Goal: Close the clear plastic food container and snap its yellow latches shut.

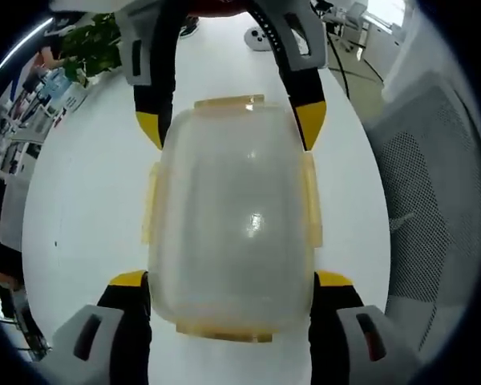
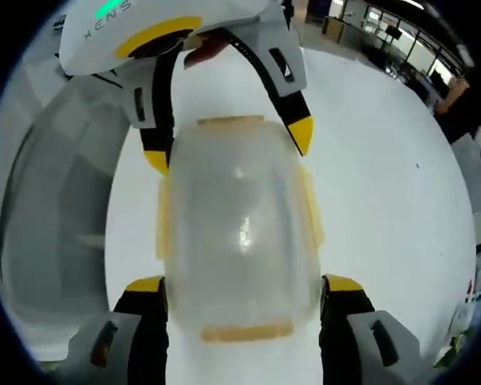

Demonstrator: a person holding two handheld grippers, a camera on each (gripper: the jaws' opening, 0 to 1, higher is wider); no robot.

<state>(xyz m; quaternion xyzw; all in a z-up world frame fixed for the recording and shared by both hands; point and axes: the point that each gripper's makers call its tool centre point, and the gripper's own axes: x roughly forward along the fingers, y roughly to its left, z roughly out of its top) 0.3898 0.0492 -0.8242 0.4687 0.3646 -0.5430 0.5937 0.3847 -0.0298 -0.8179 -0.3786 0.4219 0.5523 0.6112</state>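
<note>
The clear plastic container (image 1: pixel 232 233) sits on the white bench (image 1: pixel 88 200) with its lid on; yellow latches (image 1: pixel 228 102) show at both ends and along both long sides. The left gripper (image 1: pixel 232 281) straddles one end, its yellow-tipped jaws wide and just outside the container's walls. The right gripper (image 2: pixel 244 287) straddles the opposite end, jaws equally wide. Whether the tips touch the container cannot be told. Beyond the bench's edge stands a grey mesh chair (image 1: pixel 433 200).
</note>
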